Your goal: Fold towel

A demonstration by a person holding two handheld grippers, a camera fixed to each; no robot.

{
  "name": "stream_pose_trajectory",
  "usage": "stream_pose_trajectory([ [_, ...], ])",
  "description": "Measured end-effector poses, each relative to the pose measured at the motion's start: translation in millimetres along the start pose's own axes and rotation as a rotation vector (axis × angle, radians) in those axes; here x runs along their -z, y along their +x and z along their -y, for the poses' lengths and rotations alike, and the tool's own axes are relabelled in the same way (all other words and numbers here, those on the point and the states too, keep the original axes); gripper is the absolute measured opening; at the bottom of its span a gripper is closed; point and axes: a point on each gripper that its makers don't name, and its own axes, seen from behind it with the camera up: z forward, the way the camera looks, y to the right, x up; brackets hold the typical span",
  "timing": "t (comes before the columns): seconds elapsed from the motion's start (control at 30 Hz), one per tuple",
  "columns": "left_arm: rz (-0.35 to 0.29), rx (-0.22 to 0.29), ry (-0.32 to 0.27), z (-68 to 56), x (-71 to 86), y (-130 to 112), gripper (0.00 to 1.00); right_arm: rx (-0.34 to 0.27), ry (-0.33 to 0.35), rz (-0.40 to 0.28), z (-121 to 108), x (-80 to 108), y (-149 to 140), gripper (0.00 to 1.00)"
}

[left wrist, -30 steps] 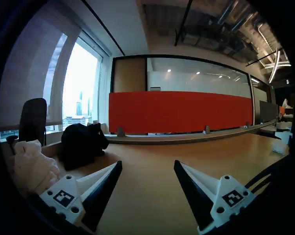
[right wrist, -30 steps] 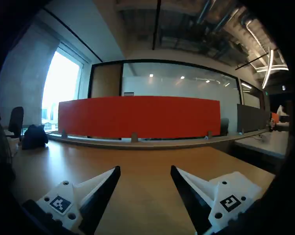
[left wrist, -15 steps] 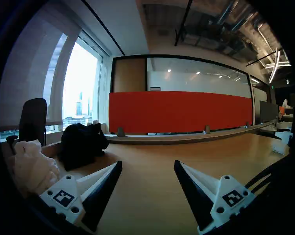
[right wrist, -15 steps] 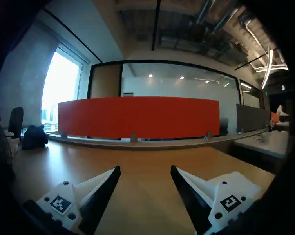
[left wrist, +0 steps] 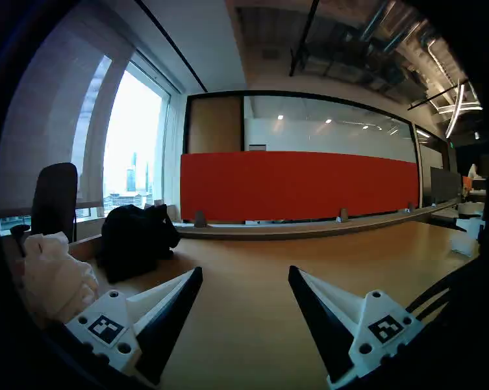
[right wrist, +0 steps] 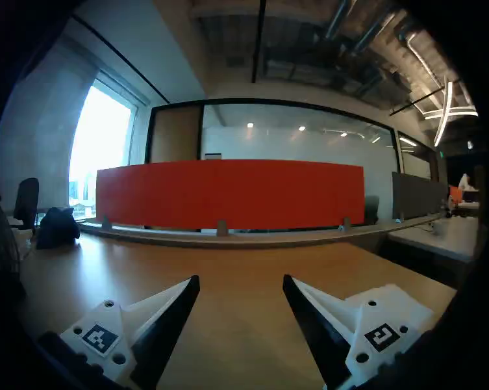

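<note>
A crumpled cream-white towel [left wrist: 54, 276] lies at the far left of the wooden desk [left wrist: 257, 260] in the left gripper view, just left of my left gripper's left finger. My left gripper [left wrist: 244, 276] rests low over the desk, open, with nothing between its fingers. In the right gripper view my right gripper [right wrist: 239, 283] is also open and holds nothing, low over the wooden desk [right wrist: 244, 260].
A black bag [left wrist: 135, 239] sits on the desk behind the towel, also seen far left as the black bag [right wrist: 56, 227]. A red divider panel [left wrist: 296, 185] runs along the desk's back edge. A dark chair [left wrist: 54, 198] stands by the window. White items [left wrist: 463, 242] lie far right.
</note>
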Motion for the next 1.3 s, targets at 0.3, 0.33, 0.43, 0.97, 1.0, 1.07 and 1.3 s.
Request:
stream_pose_trajectory([
  [0.3, 0.000, 0.000, 0.000, 0.4, 0.3, 0.3, 0.98, -0.001, 0.000, 0.000, 0.1, 0.2, -0.3, 1.00],
  [0.33, 0.000, 0.000, 0.000, 0.5, 0.2, 0.4, 0.98, -0.001, 0.000, 0.000, 0.1, 0.3, -0.2, 1.00],
  [0.43, 0.000, 0.000, 0.000, 0.7, 0.2, 0.8, 0.98, -0.001, 0.000, 0.000, 0.0, 0.2, -0.2, 0.99],
  [0.97, 0.001, 0.000, 0.000, 1.4, 0.9, 3.8, 0.98, -0.001, 0.000, 0.000, -0.3, 0.0, 0.2, 0.99],
  [1.0, 0.002, 0.000, 0.000, 1.7, 0.9, 3.9, 0.98, -0.001, 0.000, 0.000, -0.4, 0.0, 0.1, 1.00],
  [1.07, 0.002, 0.000, 0.000, 1.7, 1.1, 4.1, 0.99, -0.001, 0.000, 0.000, -0.3, 0.1, 0.0, 1.00],
  [1.3, 0.002, 0.000, 0.000, 1.5, 1.5, 4.4, 0.98, -0.001, 0.000, 0.000, 0.1, -0.1, 0.1, 1.00],
])
